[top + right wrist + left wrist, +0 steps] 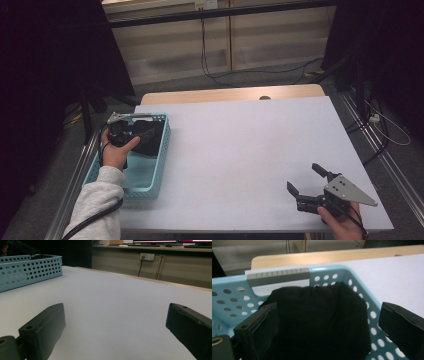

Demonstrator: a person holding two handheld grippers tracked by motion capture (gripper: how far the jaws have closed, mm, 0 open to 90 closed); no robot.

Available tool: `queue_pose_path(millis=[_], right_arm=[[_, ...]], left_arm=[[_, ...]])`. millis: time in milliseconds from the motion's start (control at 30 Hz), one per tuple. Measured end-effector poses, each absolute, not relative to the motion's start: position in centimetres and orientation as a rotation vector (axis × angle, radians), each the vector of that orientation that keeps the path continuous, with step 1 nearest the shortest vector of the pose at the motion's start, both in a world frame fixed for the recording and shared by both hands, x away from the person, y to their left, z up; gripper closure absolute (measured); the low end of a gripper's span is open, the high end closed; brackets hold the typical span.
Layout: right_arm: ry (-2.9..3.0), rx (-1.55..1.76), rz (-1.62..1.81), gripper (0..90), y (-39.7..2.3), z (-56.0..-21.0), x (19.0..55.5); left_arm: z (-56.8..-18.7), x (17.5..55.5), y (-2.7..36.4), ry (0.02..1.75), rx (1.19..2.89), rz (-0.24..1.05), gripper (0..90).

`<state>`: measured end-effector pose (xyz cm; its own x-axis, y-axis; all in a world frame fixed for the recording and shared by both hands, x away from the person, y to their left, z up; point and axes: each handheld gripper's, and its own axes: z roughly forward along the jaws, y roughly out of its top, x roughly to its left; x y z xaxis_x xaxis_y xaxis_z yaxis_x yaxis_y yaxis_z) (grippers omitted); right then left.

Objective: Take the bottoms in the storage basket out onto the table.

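- Left gripper (322,322) wide open, nothing held, over crumpled black cloth (317,322) in perforated light-blue plastic basket (337,277).
- Lower, pinch a thick fold (clear of basket wall).
- Right gripper (307,182) open, empty, idle over white table (240,145).

Dim room with dark surroundings, the white table (240,145) evenly lit from above (soft shadows), near jaws blurred.

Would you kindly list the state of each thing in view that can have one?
Basket: upright at the table's left edge, holding the cloth.
Cloth: black, crumpled in the basket's far end.
Left gripper: open, jaws either side of the cloth.
Right gripper: open, empty, low over the bare table.
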<state>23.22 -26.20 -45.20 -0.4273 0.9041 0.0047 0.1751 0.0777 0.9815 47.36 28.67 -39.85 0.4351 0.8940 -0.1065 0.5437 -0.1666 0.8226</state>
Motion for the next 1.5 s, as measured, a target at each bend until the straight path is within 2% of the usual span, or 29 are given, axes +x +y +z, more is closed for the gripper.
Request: queue_pose_path(millis=[700,1233,1500], right_arm=[[1.705,1.086,1.393,1.7,-26.3,-45.3,23.1],[1.701,1.099,1.394,1.7,-26.7,-45.4,23.1],[1.704,1.098,1.389,1.9,-26.5,-45.4,23.2]], left_arm=[[-43.2,49.8,28.8,1.281,1.984,0.467,0.8],[-45.4,52.0,29.3,1.335,2.002,0.326,0.0],[-45.8,52.3,28.6,1.307,2.042,0.367,0.0]])
